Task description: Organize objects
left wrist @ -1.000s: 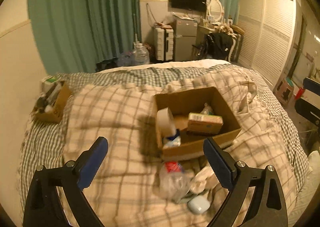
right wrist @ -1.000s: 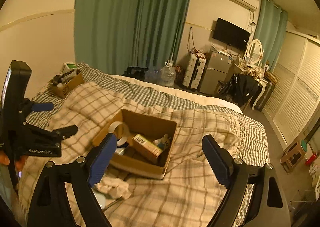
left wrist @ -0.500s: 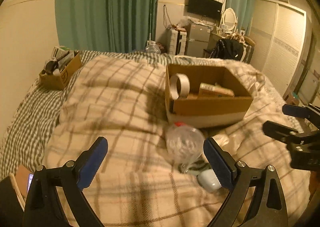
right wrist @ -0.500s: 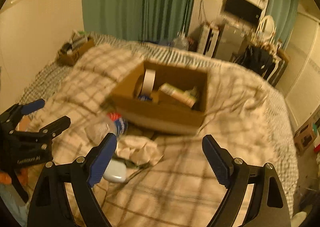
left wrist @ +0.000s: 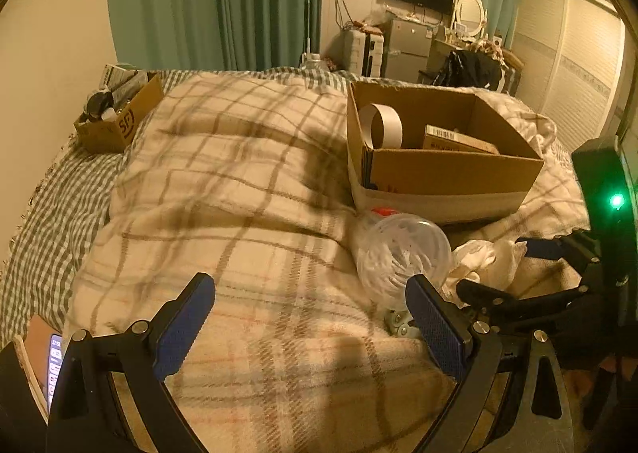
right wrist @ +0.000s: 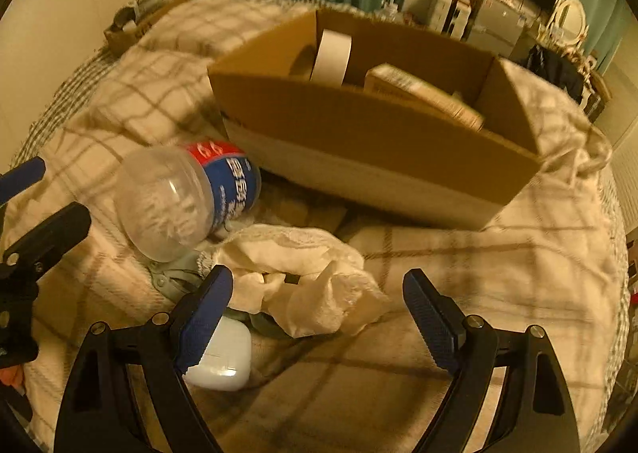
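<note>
With both the left gripper point(left wrist: 309, 317) and right gripper point(right wrist: 317, 311) wide open and empty, we should centre the right one over the crumpled cloth point(right wrist: 307, 281) lying before the cardboard box point(right wrist: 375, 134), beside the bottle point(right wrist: 187, 197), then pinch its thickest fold.

Both grippers: left gripper point(left wrist: 309, 317), right gripper point(right wrist: 317, 309): black frames, blue ribbed finger pads, silver screws; green light, possibly status LED.

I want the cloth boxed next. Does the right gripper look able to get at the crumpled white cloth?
Probably yes. The right gripper is open just above the white cloth, which lies uncovered on the blanket; nothing blocks it.
</note>
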